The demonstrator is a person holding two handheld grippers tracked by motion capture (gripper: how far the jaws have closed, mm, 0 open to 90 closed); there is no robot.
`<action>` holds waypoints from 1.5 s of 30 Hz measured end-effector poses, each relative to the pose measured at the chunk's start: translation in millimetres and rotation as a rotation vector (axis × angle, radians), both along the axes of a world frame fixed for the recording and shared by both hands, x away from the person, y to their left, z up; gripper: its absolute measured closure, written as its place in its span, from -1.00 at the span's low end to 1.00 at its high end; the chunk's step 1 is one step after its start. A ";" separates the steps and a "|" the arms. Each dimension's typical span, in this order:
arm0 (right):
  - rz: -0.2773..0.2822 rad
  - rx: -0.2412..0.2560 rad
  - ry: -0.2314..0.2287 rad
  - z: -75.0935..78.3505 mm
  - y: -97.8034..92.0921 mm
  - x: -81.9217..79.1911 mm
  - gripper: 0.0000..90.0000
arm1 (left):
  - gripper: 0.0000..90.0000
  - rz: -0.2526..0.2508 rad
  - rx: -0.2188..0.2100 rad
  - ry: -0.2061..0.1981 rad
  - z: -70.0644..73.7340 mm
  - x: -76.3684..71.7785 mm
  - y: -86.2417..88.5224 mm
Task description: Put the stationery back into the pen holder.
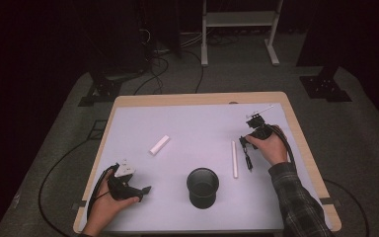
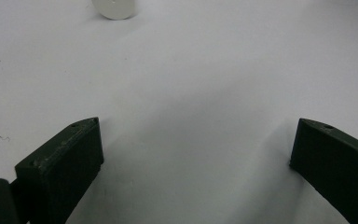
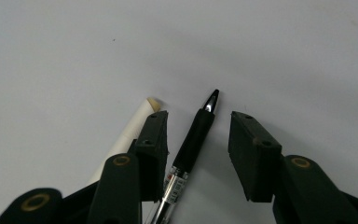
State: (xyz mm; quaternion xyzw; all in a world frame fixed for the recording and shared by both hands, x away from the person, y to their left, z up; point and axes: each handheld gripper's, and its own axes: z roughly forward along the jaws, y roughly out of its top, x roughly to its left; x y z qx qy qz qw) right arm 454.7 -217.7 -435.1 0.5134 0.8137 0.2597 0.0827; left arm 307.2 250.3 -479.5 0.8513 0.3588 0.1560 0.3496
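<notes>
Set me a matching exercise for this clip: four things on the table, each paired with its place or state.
1. pen
2. black cup
3. short white block
4. left gripper

a. open over bare table
b. upright near the table's front edge
c. between the right gripper's open jaws
d. lying left of centre, away from both grippers

Pairs: 1-c, 2-b, 3-d, 4-a
</notes>
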 end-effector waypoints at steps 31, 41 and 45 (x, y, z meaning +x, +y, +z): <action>-0.014 -0.142 0.121 -8.4 18.1 20.8 0.73 | -0.96 0.000 0.002 -0.001 0.0 -0.1 -0.1; -0.010 -0.150 0.108 -8.6 18.4 19.2 0.77 | -0.96 0.000 0.002 -0.001 0.0 -0.2 -0.1; -0.010 -0.115 0.107 -8.9 13.7 18.9 0.77 | -0.96 0.000 0.002 -0.001 0.0 -0.1 0.0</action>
